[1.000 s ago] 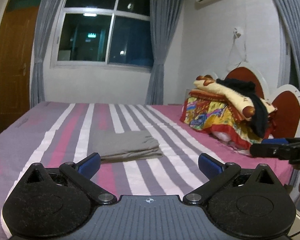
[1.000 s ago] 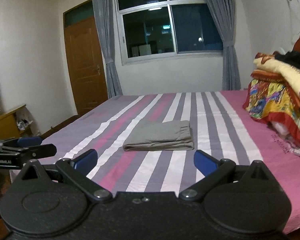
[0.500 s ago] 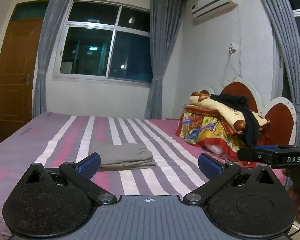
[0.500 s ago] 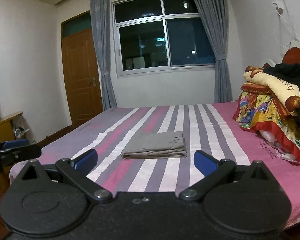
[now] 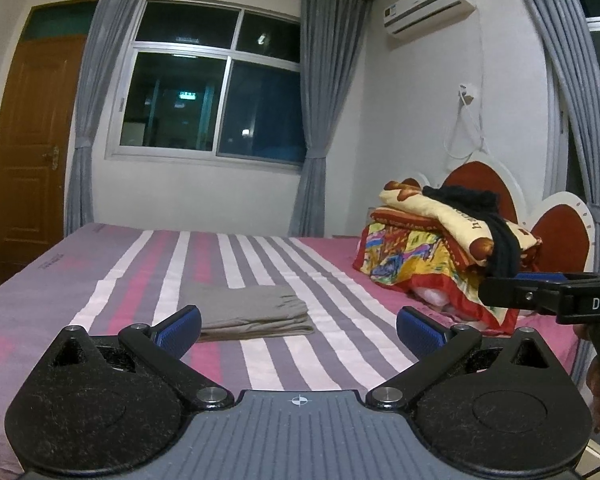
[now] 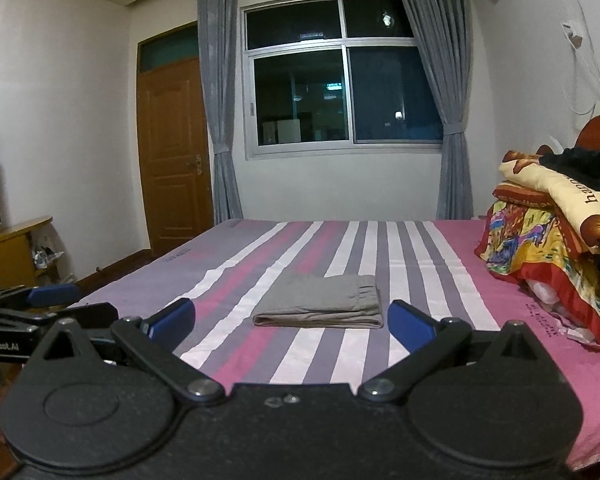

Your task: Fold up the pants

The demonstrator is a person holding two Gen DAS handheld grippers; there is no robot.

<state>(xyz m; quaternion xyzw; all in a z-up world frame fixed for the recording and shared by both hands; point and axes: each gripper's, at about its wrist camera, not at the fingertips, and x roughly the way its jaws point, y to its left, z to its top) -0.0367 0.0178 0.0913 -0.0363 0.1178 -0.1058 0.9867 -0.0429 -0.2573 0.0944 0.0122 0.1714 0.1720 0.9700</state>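
Grey pants [image 5: 248, 312] lie folded into a neat flat rectangle in the middle of the striped bed [image 5: 100, 280]; the right wrist view shows them too, as pants [image 6: 320, 304] on the bed [image 6: 460, 264]. My left gripper [image 5: 298, 330] is open, held back from the bed's near edge, with nothing between its blue pads. My right gripper [image 6: 292, 324] is open too, well short of the pants and empty. Each gripper shows at the edge of the other's view: the right one [image 5: 540, 294] and the left one [image 6: 48, 308].
A pile of colourful blankets with a black garment [image 5: 452, 248] sits at the head of the bed by the red headboard [image 5: 476, 184]. A wooden door [image 6: 172, 168] and a TV stand [image 6: 12, 252] are at the left. A curtained window [image 5: 216, 108] faces me.
Both grippers have pulled back from the bed and tilted up, so the folded pants look smaller and lower. The pants have not moved. Both grippers stayed open.
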